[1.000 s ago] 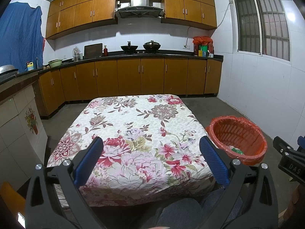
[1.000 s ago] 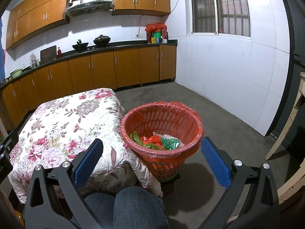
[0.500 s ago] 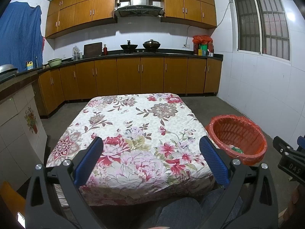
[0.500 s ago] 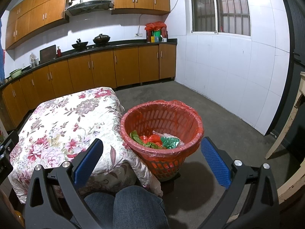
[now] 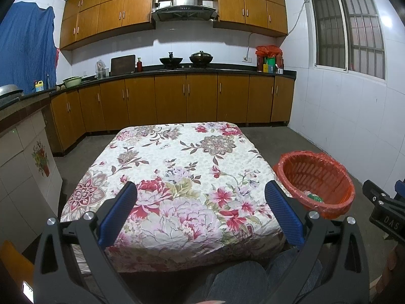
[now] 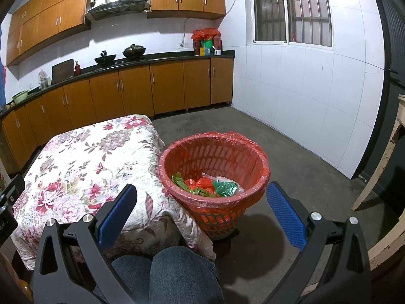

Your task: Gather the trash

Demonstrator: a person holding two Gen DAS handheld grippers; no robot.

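A red plastic trash basket [image 6: 215,152] lined with a red bag stands on the floor at the right side of the table; it also shows in the left wrist view [image 5: 326,177]. Green and red wrappers [image 6: 207,185] lie inside it. The table has a floral cloth [image 5: 177,172], also in the right wrist view [image 6: 83,164], with no loose trash visible on it. My left gripper [image 5: 201,210] is open and empty above the table's near edge. My right gripper [image 6: 201,210] is open and empty, near the basket's front.
Wooden kitchen cabinets [image 5: 177,101] and a dark counter with pots run along the back wall. A white tiled wall [image 6: 303,96] stands right of the basket. A wooden furniture leg [image 6: 379,172] is at far right. The person's knees [image 6: 174,273] are below the grippers.
Both views have shifted only slightly; both grippers stay open and empty, and the basket and table have not moved.
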